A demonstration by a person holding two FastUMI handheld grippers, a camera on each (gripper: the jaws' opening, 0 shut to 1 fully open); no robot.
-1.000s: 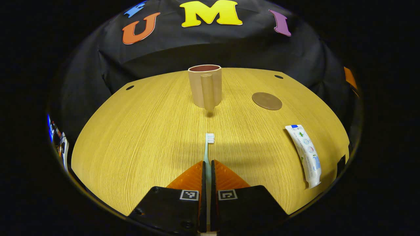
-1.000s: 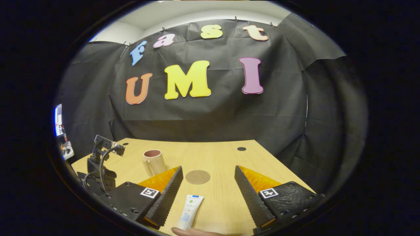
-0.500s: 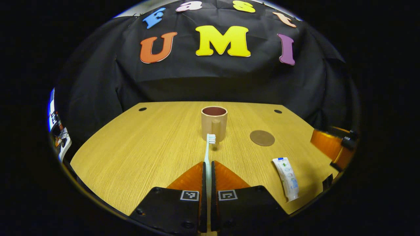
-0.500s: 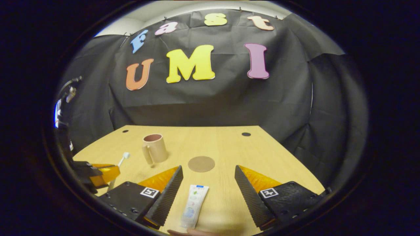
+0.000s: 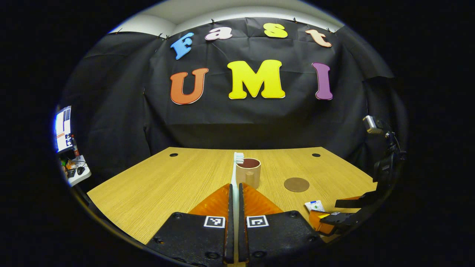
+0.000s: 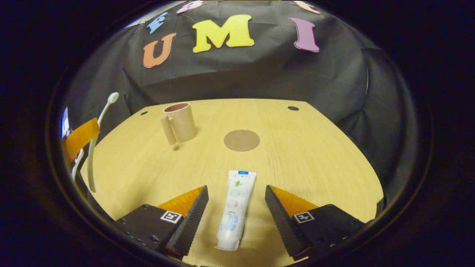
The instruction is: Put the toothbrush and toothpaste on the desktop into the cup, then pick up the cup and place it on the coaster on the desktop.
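**Brush in the left claw, tube lined up under the right**

The left claw (image 5: 234, 193) is clamped on the toothbrush (image 5: 234, 174), both fingers pressing its handle, and the brush runs straight ahead along the claw's own axis with the bristle head up and forward. In the left gripper view that head overlaps the near rim of the cup (image 5: 248, 172), which stands upright on the counter (image 5: 163, 185) with its mouth open and its handle turned toward the camera. The cup therefore lies dead ahead of the brush, and farther off; the brush is off the counter, not yet inside the cup.

The right claw (image 6: 236, 207) stands wide apart with nothing held. The toothpaste (image 6: 236, 207) lies flat on the counter between its fingers, touching neither, long axis nearly parallel to them (a slight lean, cap end near the camera). So a plain closing squeeze after a descent would catch the tube across its width.

The coaster (image 6: 241, 140) sits bare, just beyond the tube's far end and to the right of the cup, well apart from it. Of the two, the left claw is nearer the cup, and the right is over the tube.
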